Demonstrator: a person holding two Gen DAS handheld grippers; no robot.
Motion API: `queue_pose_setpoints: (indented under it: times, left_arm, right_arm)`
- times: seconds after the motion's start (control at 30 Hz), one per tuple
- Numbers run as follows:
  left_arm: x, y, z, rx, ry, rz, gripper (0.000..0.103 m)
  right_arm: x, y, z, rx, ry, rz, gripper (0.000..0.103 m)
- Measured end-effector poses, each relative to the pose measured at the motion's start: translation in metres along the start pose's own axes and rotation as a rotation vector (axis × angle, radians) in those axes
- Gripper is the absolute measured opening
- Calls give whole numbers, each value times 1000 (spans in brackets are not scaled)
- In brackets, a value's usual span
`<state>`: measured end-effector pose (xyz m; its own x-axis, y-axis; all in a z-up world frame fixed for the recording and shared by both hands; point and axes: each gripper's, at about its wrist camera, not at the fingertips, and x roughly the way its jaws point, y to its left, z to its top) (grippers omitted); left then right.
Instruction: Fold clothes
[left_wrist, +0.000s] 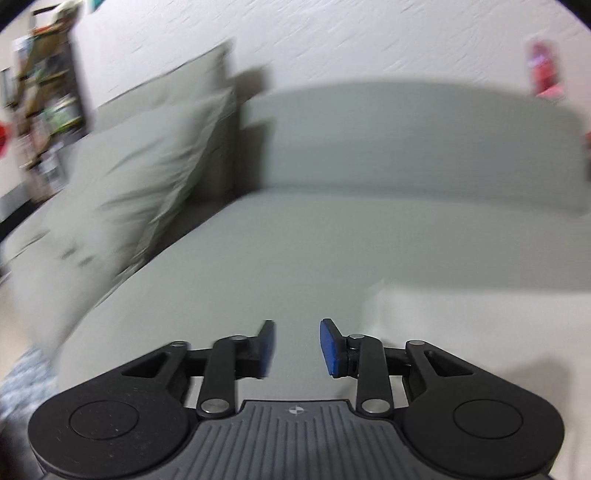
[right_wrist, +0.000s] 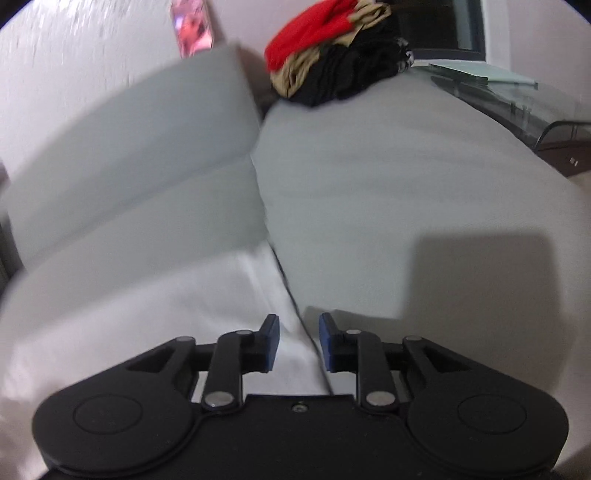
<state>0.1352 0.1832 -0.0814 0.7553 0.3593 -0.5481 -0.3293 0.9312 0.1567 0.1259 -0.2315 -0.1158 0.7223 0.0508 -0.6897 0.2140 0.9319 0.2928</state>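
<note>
A grey sofa (right_wrist: 369, 184) carries a white garment (right_wrist: 147, 295) at its front edge, seemingly spread flat; unsorted clothes (right_wrist: 332, 55) heap in its far corner. Left gripper (left_wrist: 297, 349) and right gripper (right_wrist: 298, 341) hover, jaws parted and empty, likely between folds

A grey sofa (right_wrist: 369, 177) carries a white garment (right_wrist: 147, 295) at its front edge, a clothes pile (right_wrist: 332, 55) at the far corner, and a cushion (left_wrist: 140, 177).
</note>
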Motion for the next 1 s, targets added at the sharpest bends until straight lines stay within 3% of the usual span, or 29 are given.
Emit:
queue_pose_setpoints:
  times: [0.13, 0.23, 0.33, 0.43, 0.5, 0.57, 0.63, 0.77, 0.83, 0.87, 1.0]
  left_arm:
    - [3, -45, 20, 70, -51, -258, 32]
    - [10, -95, 23, 138, -89, -371, 32]
    - [33, -123, 18, 162, -54, -389, 32]
    - [56, -151, 14, 186, -18, -405, 31]
    - [81, -145, 8, 147, 57, -349, 31]
    - [92, -127, 6, 46, 131, -280, 34]
    - [89, -117, 7, 23, 120, -224, 34]
    - [83, -97, 8, -21, 97, -114, 40]
    - [80, -87, 9, -43, 86, -58, 36]
    - [79, -82, 9, -54, 80, -31, 31]
    - [73, -62, 10, -98, 57, 80, 31]
  right_arm:
    - [22, 7, 13, 99, -9, 148, 22]
    - [41, 23, 19, 111, -9, 269, 16]
    - [58, 60, 15, -3, 8, 391, 17]
    - [80, 80, 11, -53, 61, 441, 17]
    - [95, 91, 8, -80, 94, 461, 17]
    - [107, 82, 9, -51, 103, 384, 15]
    - [111, 61, 14, 38, 89, 311, 2]
    - [105, 17, 27, 193, 2, 94, 3]
    - [102, -2, 29, 264, -23, 5, 0]
    - [96, 0, 28, 252, -33, -1, 0]
    - [70, 14, 28, 173, -85, 4, 10]
